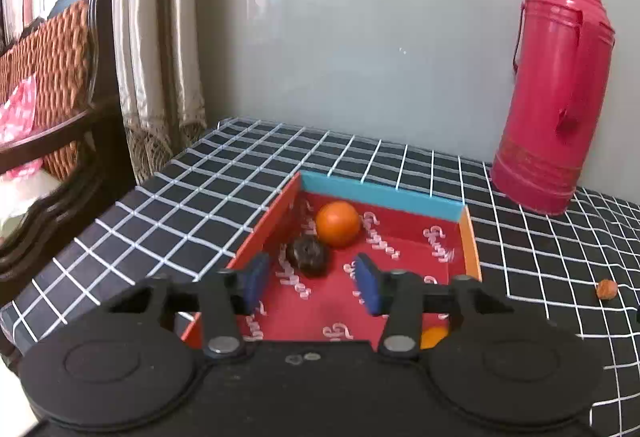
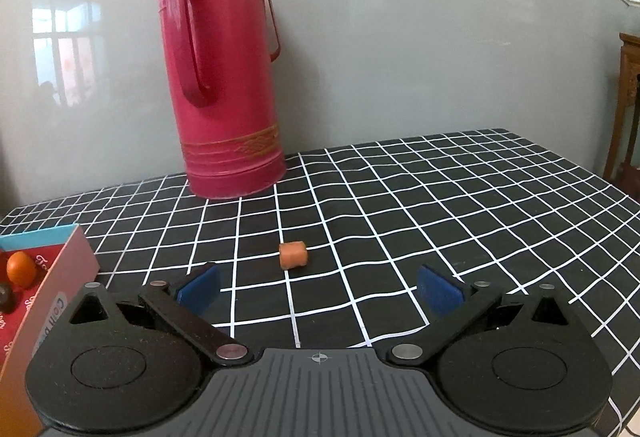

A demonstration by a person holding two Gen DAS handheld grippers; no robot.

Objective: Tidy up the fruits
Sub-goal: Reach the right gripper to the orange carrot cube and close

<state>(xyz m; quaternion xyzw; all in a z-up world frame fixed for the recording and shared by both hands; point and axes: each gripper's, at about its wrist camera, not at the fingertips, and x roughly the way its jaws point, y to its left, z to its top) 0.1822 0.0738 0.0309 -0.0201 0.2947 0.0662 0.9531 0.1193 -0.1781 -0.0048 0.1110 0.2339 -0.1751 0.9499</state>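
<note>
cloth [image 2: 440, 197] open right | thermos [image 2: 224, 77] blocks rear | box wall [image 2: 60, 277] left

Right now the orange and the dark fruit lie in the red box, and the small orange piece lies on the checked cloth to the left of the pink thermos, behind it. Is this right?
Not quite. The small orange piece lies in front of the pink thermos, nearer the camera and slightly right, as the right wrist view shows. The orange and the dark fruit do lie in the red box, and the piece is on the checked cloth.

An orange [image 1: 338, 223] and a dark round fruit [image 1: 308, 255] lie touching in the box [image 1: 384, 193] at the table's [image 1: 192, 189] left. The thermos [image 2: 226, 77] stands far, right of the box. A small fruit piece [image 2: 293, 255] lies near, right of the box.
</note>
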